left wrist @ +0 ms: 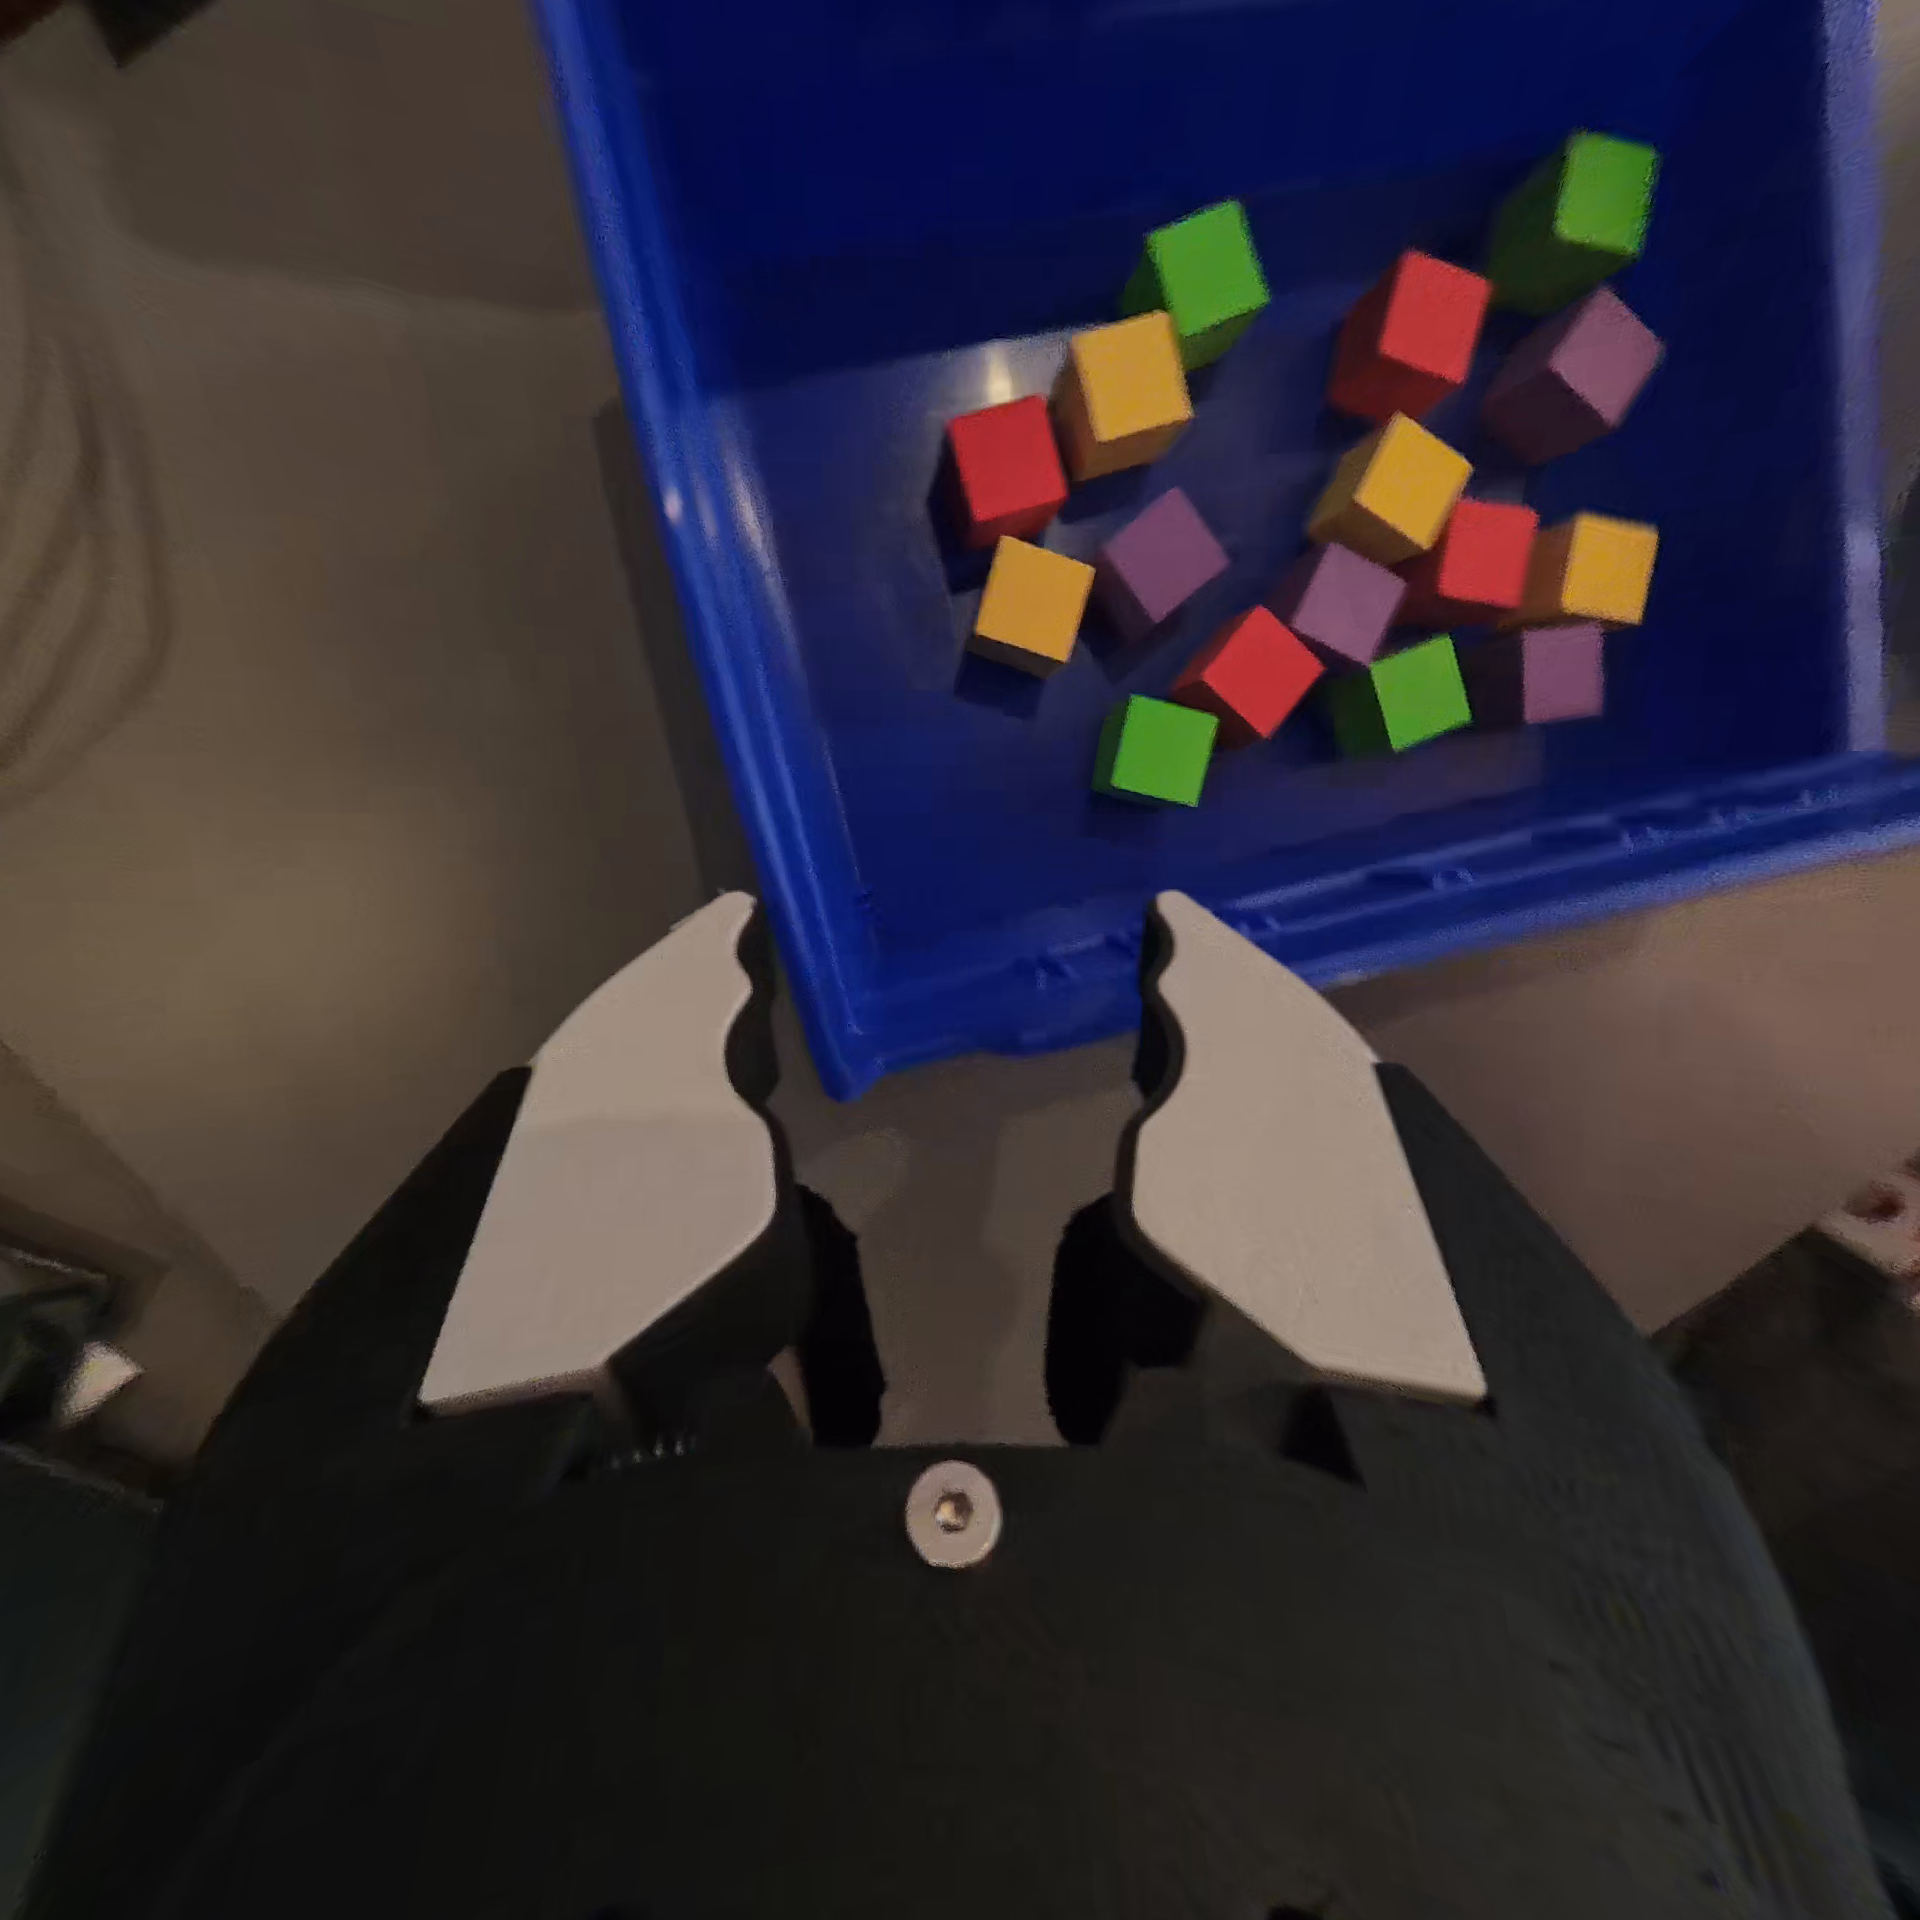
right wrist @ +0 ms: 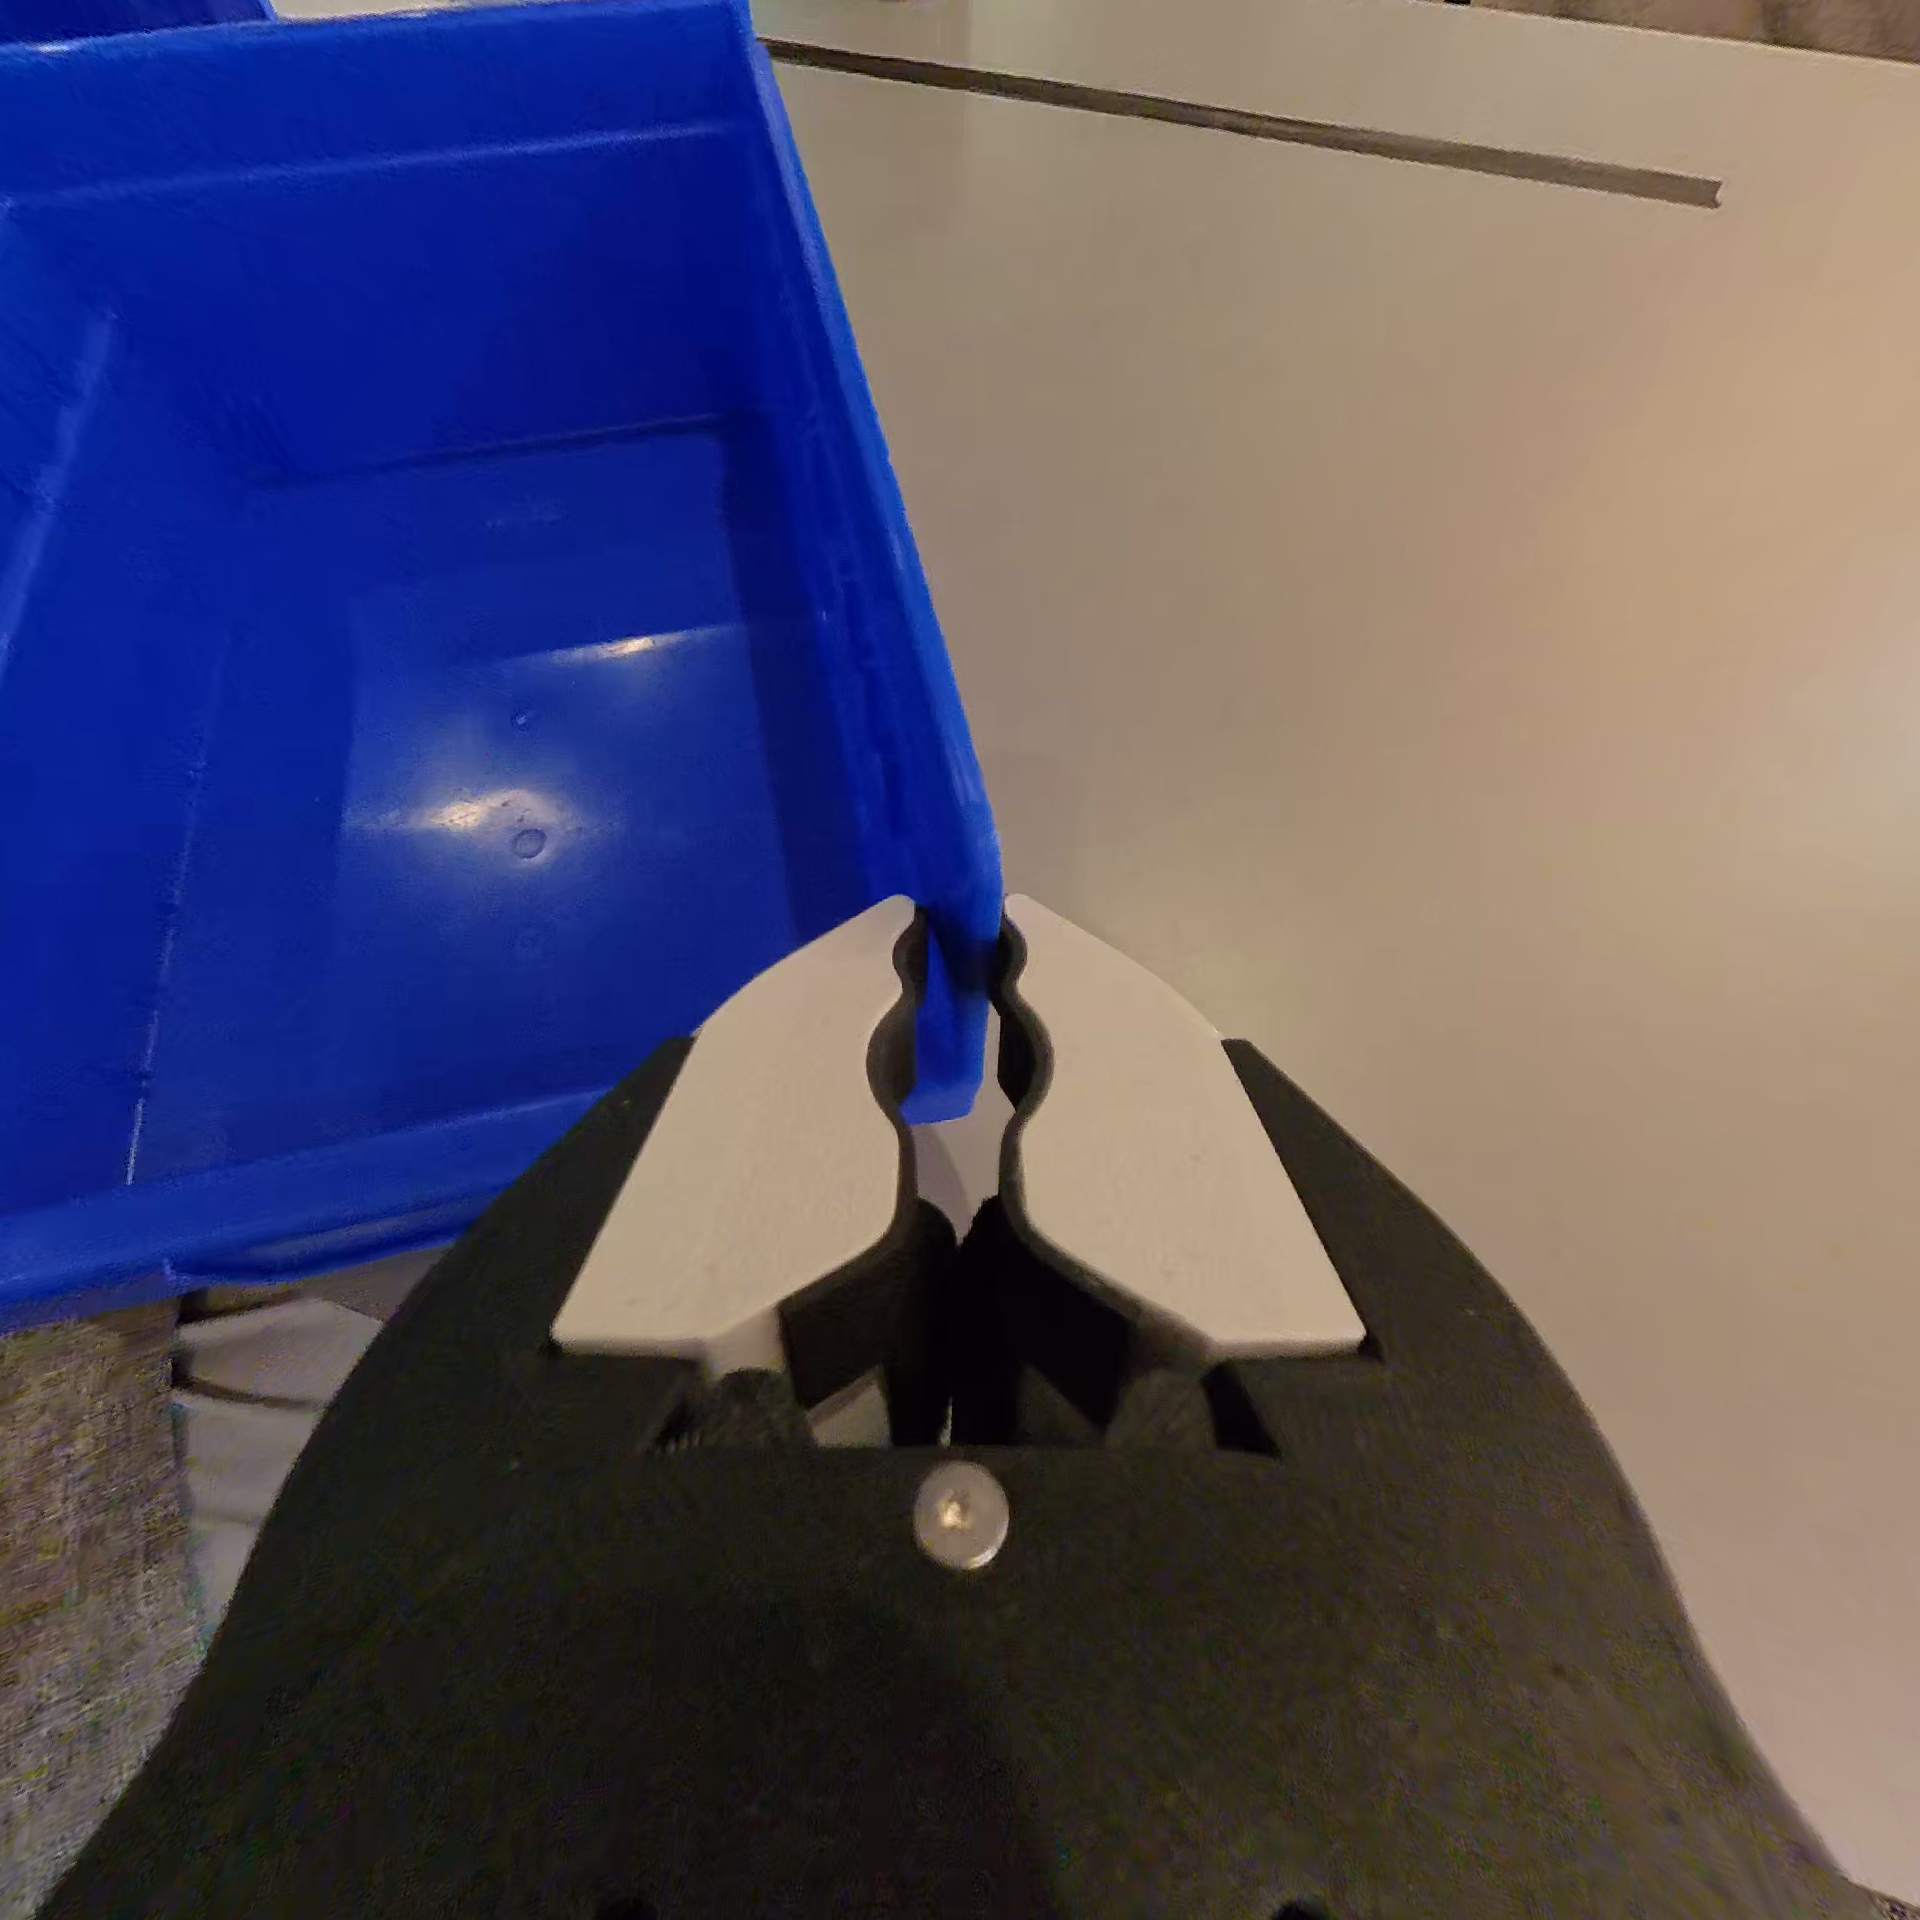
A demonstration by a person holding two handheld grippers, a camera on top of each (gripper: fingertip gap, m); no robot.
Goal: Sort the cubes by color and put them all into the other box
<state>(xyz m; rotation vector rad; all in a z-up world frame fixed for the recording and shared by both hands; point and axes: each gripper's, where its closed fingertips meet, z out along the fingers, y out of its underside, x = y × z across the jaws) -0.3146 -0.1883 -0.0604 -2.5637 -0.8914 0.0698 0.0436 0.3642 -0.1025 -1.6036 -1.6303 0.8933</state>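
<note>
In the left wrist view a blue plastic bin [left wrist: 727, 582] holds several small coloured cubes: red [left wrist: 1006, 468], yellow [left wrist: 1127, 393], green [left wrist: 1205, 272] and purple [left wrist: 1162, 561]. My left gripper [left wrist: 951, 914] is open, its jaws wide apart around the bin's near left corner, touching nothing that I can see. In the right wrist view my right gripper [right wrist: 961, 914] is shut on the near right corner of the rim of a blue bin [right wrist: 883, 665]. The part of that bin's floor that shows is bare. I cannot tell whether both views show the same bin.
The bins stand on a pale beige tabletop [right wrist: 1403, 623]. A dark strip [right wrist: 1247, 125] runs across the far side of the table in the right wrist view. A grey fabric patch [right wrist: 83, 1507] shows at the lower left there.
</note>
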